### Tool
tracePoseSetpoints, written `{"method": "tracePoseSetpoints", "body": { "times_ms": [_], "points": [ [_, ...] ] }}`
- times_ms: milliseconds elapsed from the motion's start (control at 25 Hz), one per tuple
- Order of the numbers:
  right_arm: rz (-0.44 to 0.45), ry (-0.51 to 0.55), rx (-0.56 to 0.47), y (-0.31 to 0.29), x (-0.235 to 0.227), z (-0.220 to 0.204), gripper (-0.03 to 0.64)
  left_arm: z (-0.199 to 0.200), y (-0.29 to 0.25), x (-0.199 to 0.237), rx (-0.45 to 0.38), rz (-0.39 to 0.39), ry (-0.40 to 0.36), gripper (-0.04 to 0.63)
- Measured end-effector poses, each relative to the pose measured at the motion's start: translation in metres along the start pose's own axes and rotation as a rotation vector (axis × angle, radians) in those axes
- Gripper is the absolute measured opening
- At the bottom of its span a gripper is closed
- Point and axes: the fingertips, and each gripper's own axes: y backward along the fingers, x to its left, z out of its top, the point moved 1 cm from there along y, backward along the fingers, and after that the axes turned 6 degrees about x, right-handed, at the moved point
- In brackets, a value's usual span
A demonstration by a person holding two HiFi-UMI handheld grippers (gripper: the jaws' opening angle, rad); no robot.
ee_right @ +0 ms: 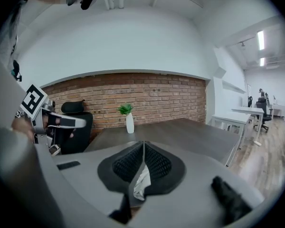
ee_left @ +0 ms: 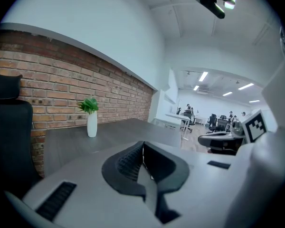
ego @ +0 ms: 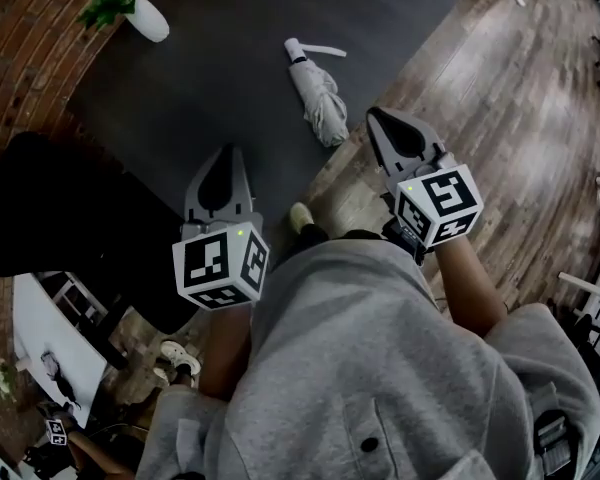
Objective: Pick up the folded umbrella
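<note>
A folded pale grey fabric umbrella point(ego: 320, 93) lies flat on the dark grey rectangular tabletop point(ego: 210, 78). It is close to the edge nearest the person, with its handle end pointing away and its bunched canopy end towards the wooden plank floor point(ego: 500, 98).

The right claw point(ego: 385, 123) hangs just to the right of the umbrella's near end, over the tabletop's edge. In the right gripper view its two black ribbed jaws are pressed together at the tips point(ee_right: 143, 148). A scrap of pale grey fabric shows through the gap below them, but I cannot tell whether it touches the jaws. The umbrella rests on the tabletop, not held.

The left claw point(ego: 222, 163) hovers above the tabletop's near edge, well to the left of the umbrella. In the left gripper view its jaws are closed on each other with nothing between them point(ee_left: 143, 151).

A slim white ceramic vase with a green leafy sprig point(ego: 148, 18) stands at the far corner, next to the red brick wall point(ee_left: 61, 80). A black office chair point(ego: 40, 208) sits at the tabletop's left.
</note>
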Motion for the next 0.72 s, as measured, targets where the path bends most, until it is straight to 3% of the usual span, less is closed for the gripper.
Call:
{"method": "tracePoseSetpoints", "body": {
  "times_ms": [440, 720],
  "points": [
    [-0.077, -0.012, 0.061, -0.023, -0.008, -0.010, 0.025, 0.004, -0.026, 0.010, 0.019, -0.070, -0.004, 0.015],
    [-0.081, -0.025, 0.073, -0.036, -0.025, -0.010, 0.026, 0.014, -0.041, 0.011, 0.003, -0.065, -0.012, 0.015]
  ]
}}
